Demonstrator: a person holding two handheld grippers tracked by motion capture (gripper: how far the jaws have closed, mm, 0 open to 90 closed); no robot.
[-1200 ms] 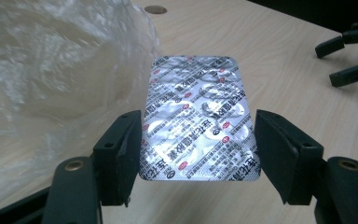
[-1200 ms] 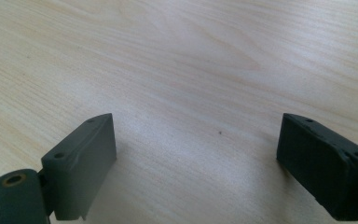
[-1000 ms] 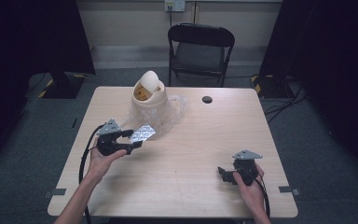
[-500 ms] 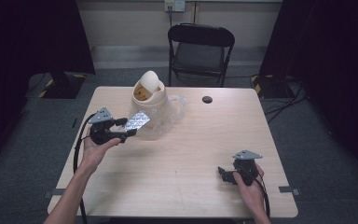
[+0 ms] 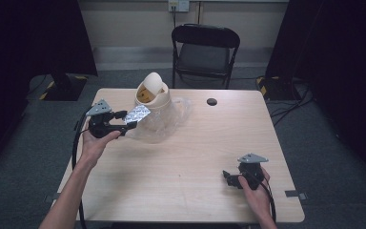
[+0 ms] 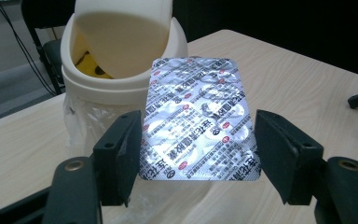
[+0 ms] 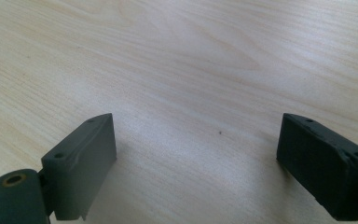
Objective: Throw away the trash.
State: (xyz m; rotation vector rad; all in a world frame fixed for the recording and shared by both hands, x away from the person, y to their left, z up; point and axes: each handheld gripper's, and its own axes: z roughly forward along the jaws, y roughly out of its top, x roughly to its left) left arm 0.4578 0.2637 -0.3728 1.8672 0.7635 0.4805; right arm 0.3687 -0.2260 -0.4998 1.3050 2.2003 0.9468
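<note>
Left tool (image 6: 191,154) grips foil blister pack (image 6: 198,116) w/ unreadable red-dotted print

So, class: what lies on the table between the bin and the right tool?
Nothing: in the high view, bare wooden table stretches from the bin to the right tool.

Rows of small Chinese characters and red round marks across the foil of the blister pack (image 6: 198,119); too small to read.
</note>
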